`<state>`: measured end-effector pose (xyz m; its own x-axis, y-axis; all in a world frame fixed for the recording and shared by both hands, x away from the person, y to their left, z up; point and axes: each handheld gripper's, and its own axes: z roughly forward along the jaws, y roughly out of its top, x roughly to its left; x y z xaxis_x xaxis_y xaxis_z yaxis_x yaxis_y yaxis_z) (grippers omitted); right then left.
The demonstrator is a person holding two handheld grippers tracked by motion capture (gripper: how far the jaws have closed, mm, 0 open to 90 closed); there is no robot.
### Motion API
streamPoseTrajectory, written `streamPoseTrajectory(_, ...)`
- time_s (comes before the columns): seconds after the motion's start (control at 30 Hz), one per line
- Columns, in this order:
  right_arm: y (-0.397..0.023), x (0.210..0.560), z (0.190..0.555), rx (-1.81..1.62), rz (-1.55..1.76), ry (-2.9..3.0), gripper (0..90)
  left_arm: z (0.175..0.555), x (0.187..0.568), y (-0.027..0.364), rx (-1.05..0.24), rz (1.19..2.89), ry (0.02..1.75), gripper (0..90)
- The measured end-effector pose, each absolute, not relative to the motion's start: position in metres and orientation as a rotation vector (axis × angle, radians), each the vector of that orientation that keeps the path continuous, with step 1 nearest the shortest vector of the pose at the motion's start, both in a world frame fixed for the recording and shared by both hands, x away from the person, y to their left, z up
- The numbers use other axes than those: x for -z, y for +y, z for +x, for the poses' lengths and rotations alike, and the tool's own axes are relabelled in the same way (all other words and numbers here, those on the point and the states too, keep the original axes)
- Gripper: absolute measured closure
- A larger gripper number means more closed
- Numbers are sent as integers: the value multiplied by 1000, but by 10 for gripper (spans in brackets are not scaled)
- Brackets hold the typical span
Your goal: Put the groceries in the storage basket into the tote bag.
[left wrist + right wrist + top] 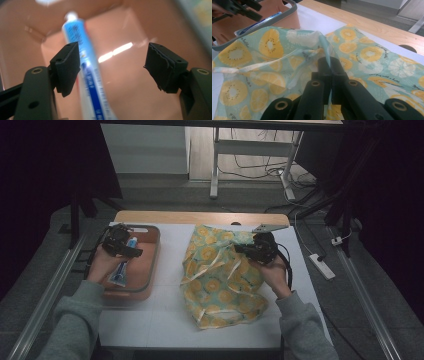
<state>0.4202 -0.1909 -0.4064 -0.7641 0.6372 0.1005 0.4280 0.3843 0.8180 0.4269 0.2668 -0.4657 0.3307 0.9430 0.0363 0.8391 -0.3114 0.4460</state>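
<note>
one toothpaste tube [86, 75] between the left gripper's [113, 67] parted jaws, one fruit-print bag [372, 53] clamped in the right gripper [329, 65]

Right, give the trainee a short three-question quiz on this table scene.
1. True or false: the right claw is shut on the fruit-print cloth bag.
2. What lies in the brown tray under the left claw? A) a toothpaste tube B) a spoon C) a sponge
3. Fill in: the left claw's jaws stand ____, gripping nothing.

Key: 1 true. 2 A, the toothpaste tube. 3 open.
</note>
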Motion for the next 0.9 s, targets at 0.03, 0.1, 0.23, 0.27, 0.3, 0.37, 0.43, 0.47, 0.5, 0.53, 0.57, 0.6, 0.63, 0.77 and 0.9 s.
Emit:
streamPoseTrajectory(0.03, -191, 407, 420, -1318, 943, 2415, 894, 430, 470, 268, -415, 2262, 1609, 275)
streamPoseTrajectory(0.1, -190, 407, 420, -1316, 940, 2417, 894, 435, 476, 269, -431, 2276, 1649, 267)
streamPoseTrajectory(0.23, -189, 408, 419, -1312, 938, 2421, 894, 444, 489, 268, -435, 2313, 1705, 267)
streamPoseTrajectory(0.27, -189, 408, 419, -1310, 937, 2422, 893, 446, 491, 268, -431, 2320, 1720, 270)
streamPoseTrajectory(0.3, -189, 408, 419, -1311, 936, 2421, 894, 448, 494, 269, -424, 2322, 1734, 280)
streamPoseTrajectory(0.37, -189, 408, 419, -1314, 935, 2418, 893, 450, 498, 270, -417, 2330, 1762, 286)
streamPoseTrajectory(0.43, -189, 408, 419, -1312, 937, 2419, 893, 452, 502, 272, -391, 2328, 1779, 290)
streamPoseTrajectory(0.47, -189, 408, 420, -1309, 938, 2421, 893, 453, 505, 273, -371, 2323, 1788, 295)
streamPoseTrajectory(0.5, -189, 409, 420, -1307, 941, 2422, 893, 454, 507, 274, -348, 2324, 1795, 305)
streamPoseTrajectory(0.53, -189, 409, 420, -1304, 940, 2422, 893, 454, 508, 275, -343, 2321, 1795, 332)
streamPoseTrajectory(0.57, -189, 409, 420, -1303, 942, 2422, 893, 454, 508, 275, -335, 2314, 1799, 349)
streamPoseTrajectory(0.6, -189, 409, 420, -1305, 943, 2421, 893, 454, 508, 275, -344, 2308, 1808, 384)
streamPoseTrajectory(0.63, -189, 409, 420, -1304, 944, 2419, 893, 454, 508, 275, -357, 2304, 1816, 422)
streamPoseTrajectory(0.77, -190, 410, 420, -1301, 948, 2418, 893, 454, 507, 280, -331, 2282, 1842, 541)
streamPoseTrajectory(0.9, -188, 411, 420, -1299, 943, 2420, 893, 451, 503, 278, -410, 2312, 1838, 666)
